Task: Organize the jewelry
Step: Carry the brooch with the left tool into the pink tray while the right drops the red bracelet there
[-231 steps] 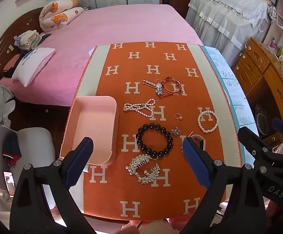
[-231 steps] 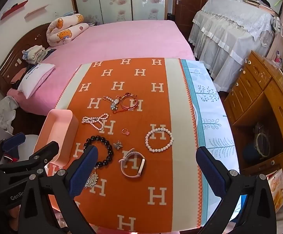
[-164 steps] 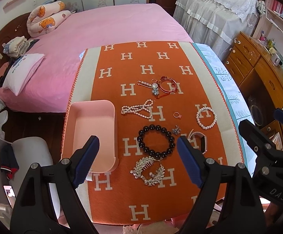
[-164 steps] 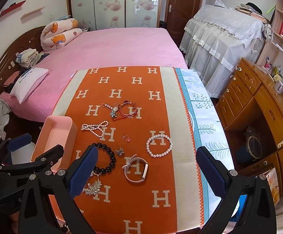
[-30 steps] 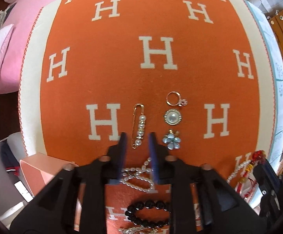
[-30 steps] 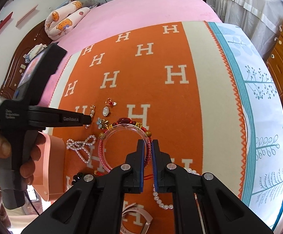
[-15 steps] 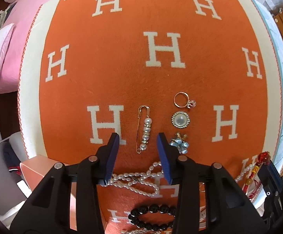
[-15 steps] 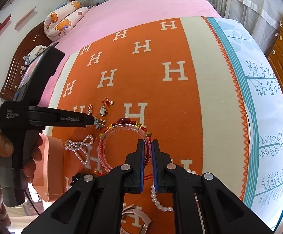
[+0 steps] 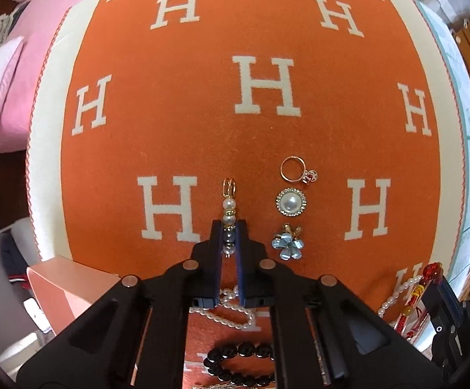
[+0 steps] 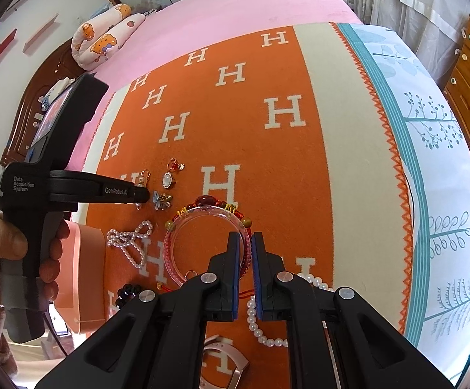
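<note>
Left wrist view, lower centre: left gripper (image 9: 228, 234) fingers just clenched on pearl pin (image 9: 229, 214); right gripper (image 10: 244, 249) grasping bangle (image 10: 202, 243); thin pin likely to slip

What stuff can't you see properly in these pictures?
- Pearl pin: its lower end sits between the left claw pads, left view.
- Black bead bracelet: cut by the bottom edge and claw arms, left view.
- Pink tray: inside hidden behind the hand, right view.
- Red bangles: near rim covered by the right claw, right view.
</note>
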`<action>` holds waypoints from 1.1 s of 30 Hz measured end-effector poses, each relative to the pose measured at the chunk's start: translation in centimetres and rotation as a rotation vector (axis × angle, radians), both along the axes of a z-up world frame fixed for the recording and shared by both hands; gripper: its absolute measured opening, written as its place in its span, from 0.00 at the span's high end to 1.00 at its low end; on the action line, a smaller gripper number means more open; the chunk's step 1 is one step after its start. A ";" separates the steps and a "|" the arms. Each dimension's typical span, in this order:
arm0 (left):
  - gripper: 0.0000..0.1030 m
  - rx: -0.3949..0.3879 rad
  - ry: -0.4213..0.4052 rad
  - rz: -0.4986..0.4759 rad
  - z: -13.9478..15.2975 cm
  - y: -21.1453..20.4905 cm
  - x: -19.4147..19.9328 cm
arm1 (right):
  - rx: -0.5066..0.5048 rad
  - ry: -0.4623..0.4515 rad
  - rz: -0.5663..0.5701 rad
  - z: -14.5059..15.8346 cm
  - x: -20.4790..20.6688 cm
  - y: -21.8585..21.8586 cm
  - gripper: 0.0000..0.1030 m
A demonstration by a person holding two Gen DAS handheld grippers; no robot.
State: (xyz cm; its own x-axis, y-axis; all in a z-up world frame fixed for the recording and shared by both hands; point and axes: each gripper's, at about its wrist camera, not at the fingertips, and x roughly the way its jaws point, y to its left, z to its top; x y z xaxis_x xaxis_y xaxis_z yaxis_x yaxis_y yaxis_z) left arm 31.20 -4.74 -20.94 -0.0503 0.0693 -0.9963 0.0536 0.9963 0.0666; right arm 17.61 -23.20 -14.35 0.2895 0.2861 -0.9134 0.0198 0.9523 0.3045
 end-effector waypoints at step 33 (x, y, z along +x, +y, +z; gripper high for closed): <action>0.95 -0.109 -0.235 0.088 9.8 18.1 -21.4 | -0.064 -0.044 0.437 8.6 -5.4 25.7 0.93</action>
